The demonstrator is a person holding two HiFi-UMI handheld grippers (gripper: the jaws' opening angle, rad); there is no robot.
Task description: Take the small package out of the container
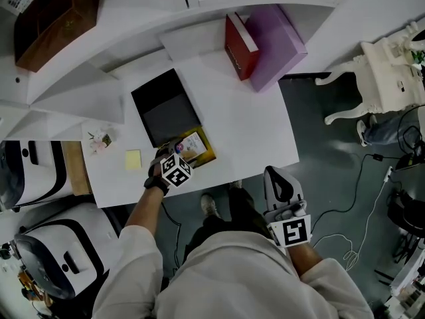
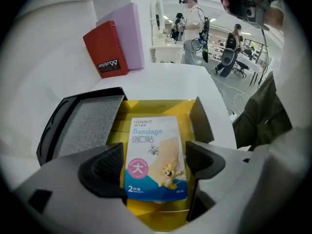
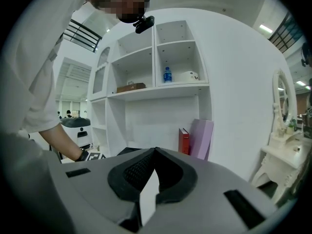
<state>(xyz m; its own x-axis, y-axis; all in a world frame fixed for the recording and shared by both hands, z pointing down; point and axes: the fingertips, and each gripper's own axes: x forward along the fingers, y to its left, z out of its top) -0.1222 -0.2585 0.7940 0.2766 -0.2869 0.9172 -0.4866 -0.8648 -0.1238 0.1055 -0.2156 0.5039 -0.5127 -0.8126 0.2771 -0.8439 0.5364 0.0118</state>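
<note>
The step in hand is the grasp. The left tool (image 2: 156,168) is lowered over the open yellow box (image 2: 161,106), which sits at the near edge of the white surface (image 1: 252,125) with its black lid (image 2: 80,126) folded back to the left. The bandage package (image 2: 155,152) lies flat inside the box, printed face up, directly between the two jaws. The jaws are apart by about the package's width, one pad at each long edge, touching or nearly so. The package's sides look straight and unbuckled, so I judge it is flanked, not yet squeezed or lifted.

The right tool (image 3: 153,175) is closed with nothing between its jaws. It is held back by the person's body, well apart from the box.

The next move calls for closing the left jaws gently on the package's edges, since a thin packet probably bends or slips under a hard pinch. Then comes a straight lift clear of the box walls, without dragging the light box along.
</note>
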